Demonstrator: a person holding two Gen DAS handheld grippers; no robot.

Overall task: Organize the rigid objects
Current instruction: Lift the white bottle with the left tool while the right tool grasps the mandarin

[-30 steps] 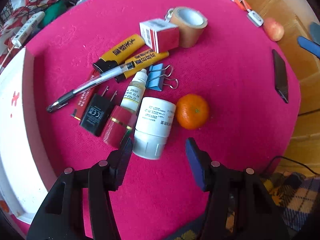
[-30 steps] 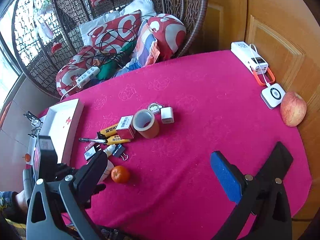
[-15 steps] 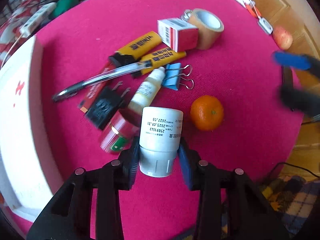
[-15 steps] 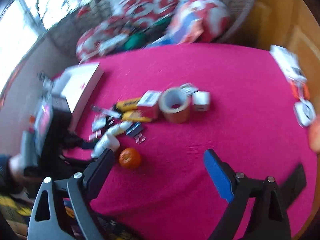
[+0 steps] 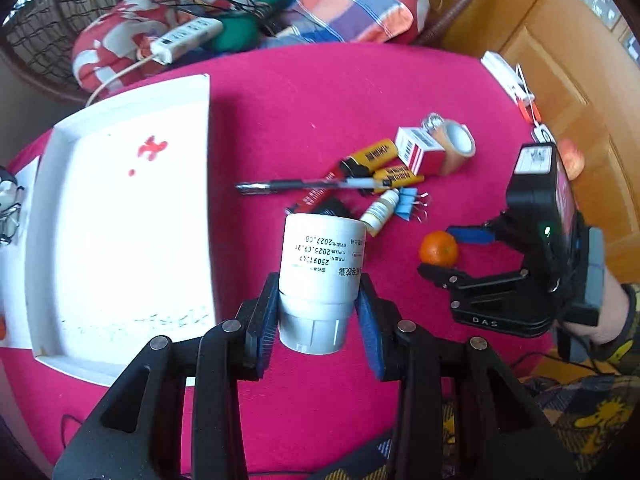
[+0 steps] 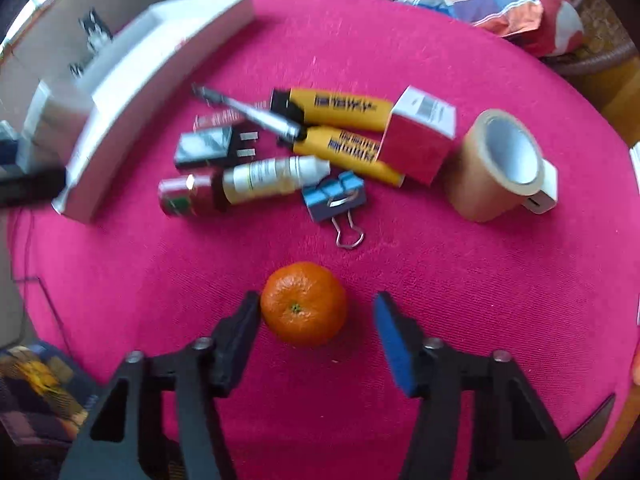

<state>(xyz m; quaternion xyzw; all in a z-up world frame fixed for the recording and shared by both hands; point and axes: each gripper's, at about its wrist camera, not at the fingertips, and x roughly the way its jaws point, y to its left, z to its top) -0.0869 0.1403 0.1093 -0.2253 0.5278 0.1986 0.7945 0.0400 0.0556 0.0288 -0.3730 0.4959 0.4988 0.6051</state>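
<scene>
My left gripper (image 5: 320, 308) is shut on a white pill bottle (image 5: 322, 256) and holds it above the pink tablecloth, beside the white tray (image 5: 120, 220). My right gripper (image 6: 316, 316) points down over the tangerine (image 6: 304, 304), which lies between its closing jaws. The black finger touches the fruit and the blue pad (image 6: 390, 340) stands apart from it. Beyond lies a pile: yellow lighters (image 6: 340, 108), a pen (image 6: 248, 114), a black plug (image 6: 212, 148), a dropper bottle (image 6: 272, 178), a blue binder clip (image 6: 334, 196), a red-and-white box (image 6: 416, 136) and a tape roll (image 6: 496, 160).
A small red tin (image 6: 184, 196) lies at the pile's left end and a white charger cube (image 6: 540, 196) behind the tape. An apple (image 5: 572, 160) and a white power bank (image 5: 504, 76) sit near the table's far right edge. Cushions and a power strip (image 5: 188, 38) lie beyond the table.
My left gripper shut on the white bottle and lifted it off the cloth toward the tray. My right gripper came down over the tangerine and its jaws narrowed.
</scene>
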